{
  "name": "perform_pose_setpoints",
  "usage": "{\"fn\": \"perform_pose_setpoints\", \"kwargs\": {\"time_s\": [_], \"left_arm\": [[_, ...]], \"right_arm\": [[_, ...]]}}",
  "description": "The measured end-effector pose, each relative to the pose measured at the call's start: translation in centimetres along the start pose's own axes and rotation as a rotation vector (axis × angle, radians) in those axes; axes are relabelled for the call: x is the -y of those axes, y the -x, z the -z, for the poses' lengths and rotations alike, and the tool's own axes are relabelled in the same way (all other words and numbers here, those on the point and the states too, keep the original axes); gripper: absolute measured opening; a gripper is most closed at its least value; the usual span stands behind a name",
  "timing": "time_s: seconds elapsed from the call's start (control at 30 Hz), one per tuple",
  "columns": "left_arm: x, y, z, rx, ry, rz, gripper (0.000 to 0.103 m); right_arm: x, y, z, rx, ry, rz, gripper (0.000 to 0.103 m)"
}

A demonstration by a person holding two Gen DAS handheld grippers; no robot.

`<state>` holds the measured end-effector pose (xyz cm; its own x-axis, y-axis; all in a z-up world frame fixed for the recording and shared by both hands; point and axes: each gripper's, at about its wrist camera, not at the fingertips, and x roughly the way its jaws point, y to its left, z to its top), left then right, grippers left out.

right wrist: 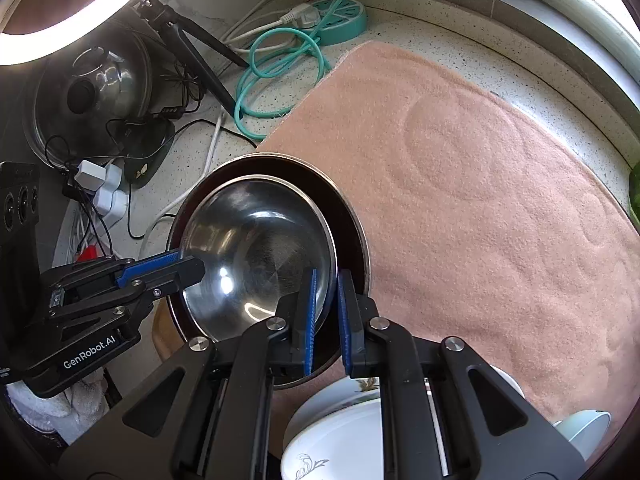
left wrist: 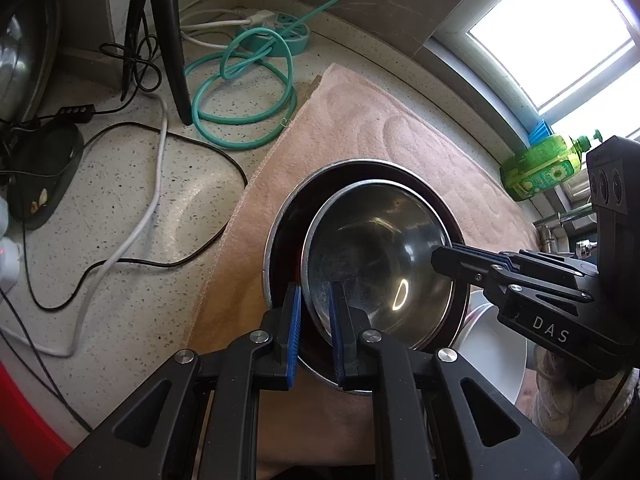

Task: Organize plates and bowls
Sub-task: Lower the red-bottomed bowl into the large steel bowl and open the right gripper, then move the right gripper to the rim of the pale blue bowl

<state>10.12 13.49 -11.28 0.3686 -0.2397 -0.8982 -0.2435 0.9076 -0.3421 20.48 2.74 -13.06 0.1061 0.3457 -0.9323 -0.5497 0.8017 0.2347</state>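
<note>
Taking the pink mat [right wrist: 480, 184] as the landmark and working from its left edge rightward:

Off the mat's left side the speckled counter [left wrist: 132, 216] carries loose black and white cables, a coiled teal cord [left wrist: 244, 92] and a tripod leg [left wrist: 172, 40]. Anything slipping that way would land in this tangle.

At the mat's left edge sits the large steel bowl [left wrist: 280, 236] with a smaller steel bowl [left wrist: 380, 248] nested inside, pushed off-centre. The left gripper [left wrist: 316, 332] straddles the near rim of the small bowl, one blue pad inside and one in the gap between the two bowls. The pads look closed onto that rim, though I cannot tell whether they truly pinch it. The right gripper [right wrist: 326, 320] does the same on the opposite rim, jaws narrow around the thin steel edge, with contact likewise uncertain.

The main risk, as I judge it, is slick metal on a thin rim: if one side grips less firmly, the small bowl may tilt, pivot out and clatter. Uneven lifting could also drag the large bowl along or nudge it off the mat toward the cables.

Nearer than the bowls, on the mat's near-right part, white plates [right wrist: 340, 440] lie stacked, partly under the right gripper, so a dropped bowl could chip them
</note>
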Motion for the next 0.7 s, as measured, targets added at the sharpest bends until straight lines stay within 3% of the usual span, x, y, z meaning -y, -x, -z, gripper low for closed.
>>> {"fn": "perform_pose_setpoints", "kwargs": {"time_s": [0.2, 0.5, 0.7], "left_arm": [[0.1, 0.7, -0.4, 0.027, 0.005, -0.002, 0.012], [2.1, 3.1, -0.4, 0.102, -0.066, -0.023, 0.013], [5.0, 4.5, 0.0, 0.156, -0.111, 0.066, 0.013]], "right_arm": [[-0.2, 0.9, -0.1, 0.03, 0.007, -0.011, 0.025], [-0.3, 5.2, 0.7, 0.133, 0.011, -0.05, 0.025], [1.5, 9.1, 3.1, 0.224, -0.027, -0.036, 0.025]]}}
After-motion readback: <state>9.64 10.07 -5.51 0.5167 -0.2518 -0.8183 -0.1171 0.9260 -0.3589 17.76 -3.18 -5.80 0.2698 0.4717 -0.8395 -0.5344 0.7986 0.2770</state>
